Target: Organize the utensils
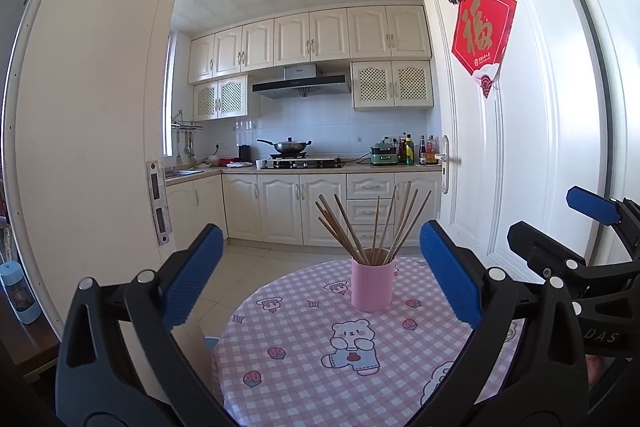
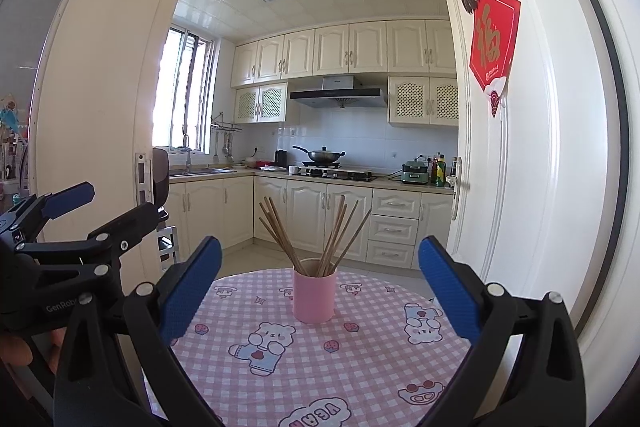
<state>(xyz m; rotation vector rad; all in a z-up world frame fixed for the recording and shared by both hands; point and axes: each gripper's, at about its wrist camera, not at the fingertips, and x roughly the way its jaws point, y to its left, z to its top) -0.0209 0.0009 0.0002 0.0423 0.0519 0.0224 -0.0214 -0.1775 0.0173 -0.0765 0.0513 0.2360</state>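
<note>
Right now both grippers hang over the near edge of a round worktop (image 1: 304, 379) covered with a pink checked cloth printed with cartoon bears, and neither one holds anything. Seen through its own camera, the left gripper (image 1: 320, 275) has its blue-padded fingers (image 1: 194, 275) spread wide, with the pink cup (image 1: 372, 285) framed in the gap between them but well beyond the fingertips. Likewise the right gripper (image 2: 320, 285) has its fingers (image 2: 450, 291) wide apart and empty, the same cup (image 2: 314, 297) standing between them farther out on the cloth.

That cup stands upright near the far side of the worktop, and a bundle of wooden chopsticks (image 1: 372, 227) sits in it, ends down, fanning outward to both sides above the rim. In the right wrist view the chopsticks (image 2: 316, 239) split into a group leaning left and a group leaning right.

Each gripper shows at the edge of the other's picture: the right one at the far right of the left wrist view, the left one at the far left of the right wrist view, where part of a hand (image 2: 16, 351) can be seen below its black frame.

Beyond the worktop an open doorway gives onto a kitchen with cream cabinets (image 1: 308, 35), a range hood (image 1: 300, 83) and a wok (image 1: 290, 146) on the stove. A white door (image 1: 500, 147) stands open at the right, carrying a red paper decoration (image 1: 482, 39) and a dark fan-shaped ornament above it
</note>
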